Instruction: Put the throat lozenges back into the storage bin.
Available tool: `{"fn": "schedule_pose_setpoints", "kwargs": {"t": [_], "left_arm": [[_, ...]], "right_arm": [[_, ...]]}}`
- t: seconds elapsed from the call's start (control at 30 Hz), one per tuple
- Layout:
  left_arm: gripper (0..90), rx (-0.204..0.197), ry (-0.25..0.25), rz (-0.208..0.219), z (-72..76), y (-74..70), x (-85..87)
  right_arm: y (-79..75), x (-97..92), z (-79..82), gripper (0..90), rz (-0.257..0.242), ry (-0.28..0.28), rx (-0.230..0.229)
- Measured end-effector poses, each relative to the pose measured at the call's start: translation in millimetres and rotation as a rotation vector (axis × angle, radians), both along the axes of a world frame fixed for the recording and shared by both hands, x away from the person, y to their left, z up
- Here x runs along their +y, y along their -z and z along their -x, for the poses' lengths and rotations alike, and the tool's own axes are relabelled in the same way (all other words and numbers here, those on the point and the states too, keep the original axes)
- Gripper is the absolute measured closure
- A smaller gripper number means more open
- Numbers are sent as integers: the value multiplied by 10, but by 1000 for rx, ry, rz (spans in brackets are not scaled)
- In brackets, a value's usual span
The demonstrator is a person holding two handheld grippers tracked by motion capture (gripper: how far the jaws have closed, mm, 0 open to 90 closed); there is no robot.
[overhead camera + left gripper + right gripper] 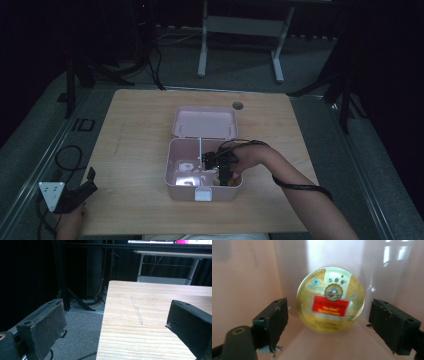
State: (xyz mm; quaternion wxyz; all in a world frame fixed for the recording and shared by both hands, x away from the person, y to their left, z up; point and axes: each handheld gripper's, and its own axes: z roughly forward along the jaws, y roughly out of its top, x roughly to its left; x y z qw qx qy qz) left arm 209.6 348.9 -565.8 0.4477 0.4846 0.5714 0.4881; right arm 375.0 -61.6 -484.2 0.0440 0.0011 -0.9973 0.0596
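Pink plastic box (172, 170) sits mid-bench with its lid (204, 121) flipped back, and the right gripper (224, 170) is down inside its right half. Right gripper view: a round gold tin (331, 300) with a red label lies on the box floor against the pink wall, between the fingers (273, 318) but touching neither. Fingers are spread wide with a gap on both sides, so nothing is gripped. I can't tell whether the tin was just dropped off or is about to be picked; either way the tin is in the box, free of the gripper. If it's a placement, what's left is backing the right gripper out and shutting the lid; if it's a pick, the squeeze hasn't started. Left gripper (75, 195) is parked off the near-left corner of the bench (135, 150), well away from the box; its fingers (46, 327) are spread and hold nothing.
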Motion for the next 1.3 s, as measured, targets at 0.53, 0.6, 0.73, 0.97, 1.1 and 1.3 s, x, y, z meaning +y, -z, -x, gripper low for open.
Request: {"fn": "schedule_pose_setpoints", "kwargs": {"t": [0.53, 0.6, 0.73, 0.97, 1.1, 1.3], "left_arm": [[25, 3, 1, 1, 0, -1, 2], [25, 3, 1, 1, 1, 0, 3], [25, 4, 0, 0, 0, -1, 1], [25, 1, -3, 1, 2, 0, 1], [25, 1, -2, 2, 2, 0, 1], [25, 0, -3, 2, 2, 0, 1]], "right_arm": [[-534, -162, -9, 131, -203, 57, -61], [-634, -229, -6, 126, -247, 73, -72], [-825, -433, -12, 112, -322, 96, -103], [-1039, -846, -106, 112, -460, 202, -192], [-1062, -1036, -134, 112, -503, 232, -219], [-858, -1374, -175, 112, -526, 308, -232]]}}
